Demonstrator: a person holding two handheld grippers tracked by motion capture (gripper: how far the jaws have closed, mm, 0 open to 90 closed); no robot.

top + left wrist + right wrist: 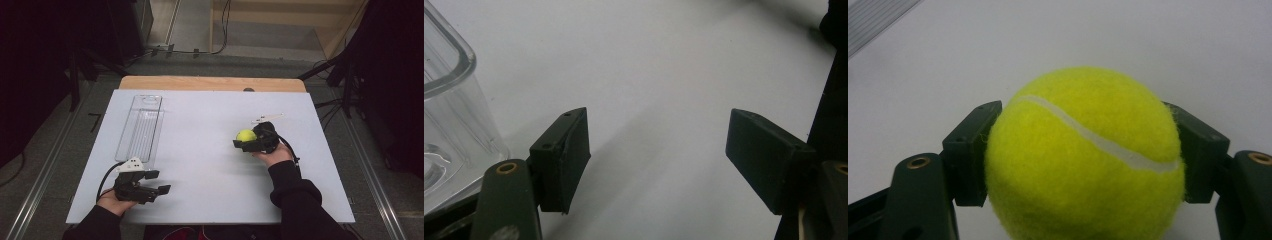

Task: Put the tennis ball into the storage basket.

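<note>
Tennis ball (pixel 245 135), fuzzy yellow-green, sat clamped in the right gripper (pixel 243 141) right of centre frame, seemingly bound for the clear plastic tray (pixel 141 127) at upper left; the left gripper (pixel 159 182) waited, jaws apart, lower left on the white table (pixel 200 165).

The white table (pixel 210 165) was brightly lit; surroundings stayed dark. Soft shadows fell; close-up gripper views were slightly blurred.
</note>
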